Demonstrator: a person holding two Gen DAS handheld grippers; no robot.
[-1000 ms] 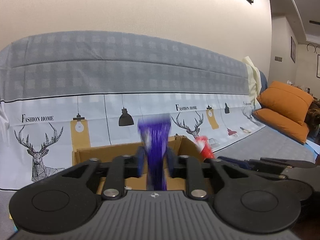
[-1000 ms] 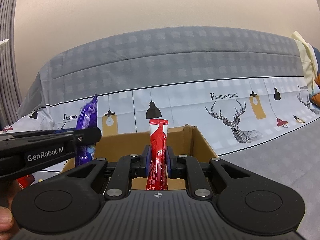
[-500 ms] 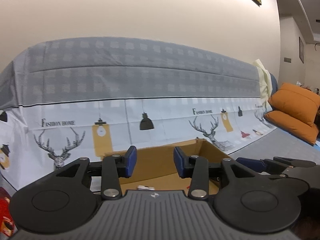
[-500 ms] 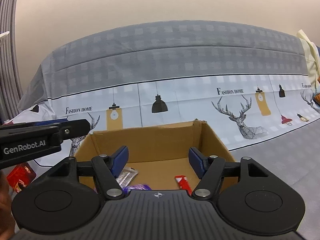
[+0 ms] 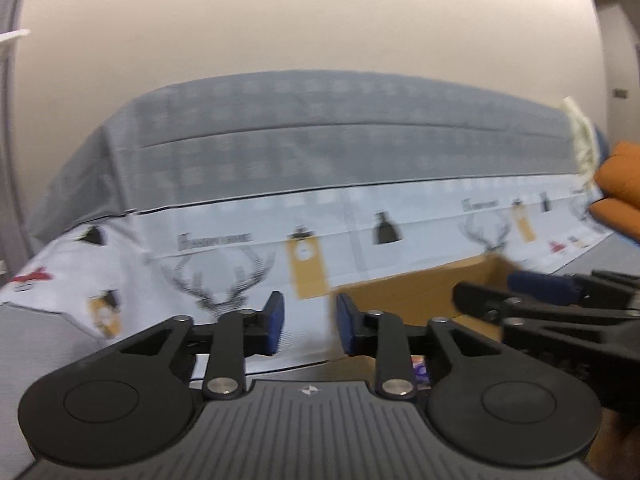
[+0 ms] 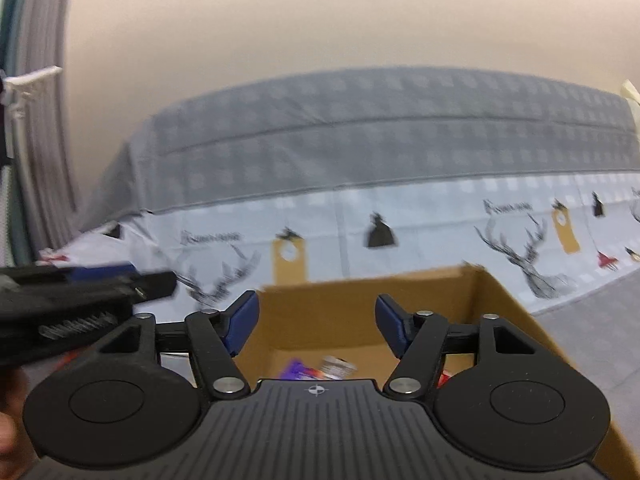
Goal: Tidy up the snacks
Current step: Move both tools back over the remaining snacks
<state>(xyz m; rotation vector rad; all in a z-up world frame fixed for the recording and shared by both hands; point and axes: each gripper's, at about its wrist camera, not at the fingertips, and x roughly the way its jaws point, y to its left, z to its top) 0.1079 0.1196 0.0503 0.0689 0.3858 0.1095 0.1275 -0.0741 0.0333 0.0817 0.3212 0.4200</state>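
Note:
A brown cardboard box (image 6: 500, 304) stands on the covered sofa seat, and it also shows in the left wrist view (image 5: 416, 296). Inside it lie a purple snack packet (image 6: 298, 368) and other wrappers (image 6: 338, 366), partly hidden by the gripper body. My right gripper (image 6: 316, 322) is open and empty, just above the box's near side. My left gripper (image 5: 310, 326) is open and empty, at the box's left edge, with a bit of purple packet (image 5: 419, 370) behind its right finger. Both views are motion-blurred.
The sofa cover (image 6: 360, 152) is grey above and white with deer and lamp prints below. Orange cushions (image 5: 620, 196) lie at the far right. The other gripper crosses each view, at the right in the left wrist view (image 5: 560, 300) and at the left in the right wrist view (image 6: 72, 292).
One second ago the left gripper held a purple packet and the right a red stick packet; both opened and the snacks now lie in the box. Both grippers have swung left.

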